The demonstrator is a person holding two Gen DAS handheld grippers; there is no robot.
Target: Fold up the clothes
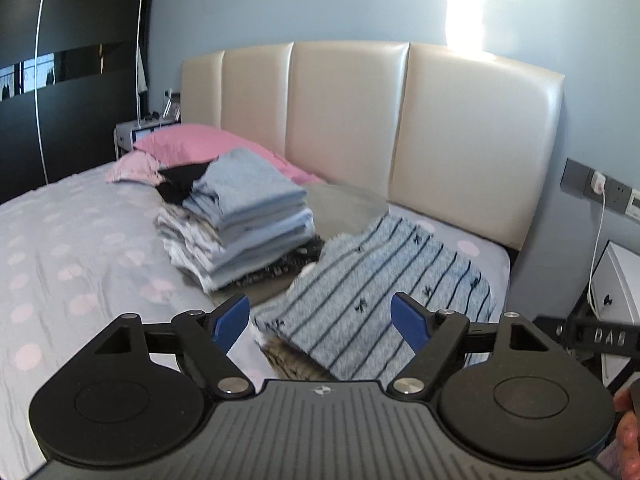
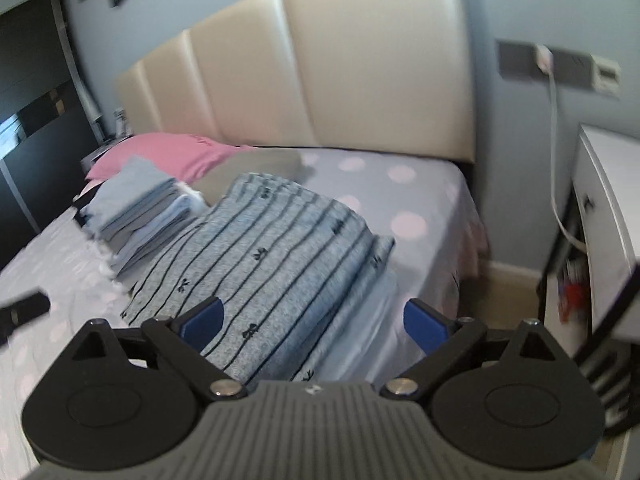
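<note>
Both your claws hang above the bed (image 1: 80, 240) with nothing in them: your left gripper (image 1: 322, 322) stands wide, its blue pads spread to either side of the striped garment (image 1: 384, 280), and your right gripper (image 2: 314, 320) is spread just as wide over the same piece. That striped garment (image 2: 272, 248) lies as a flat folded rectangle near the right edge of the mattress, and it seems to sit on other folded pieces, a pale blue layer peeking out beneath its right side. Just to its left stands the stack of folded clothes (image 1: 240, 224), pale blues and whites piled neatly in front of the pink pillow (image 1: 208, 144), likely parked there to keep finished pieces out of the working space. A grey cloth (image 1: 344, 204) lies between the stack and the headboard (image 1: 360, 128), its shape too blurred to read. With both claws empty, you could be arriving at the striped piece or leaving it already folded.
</note>
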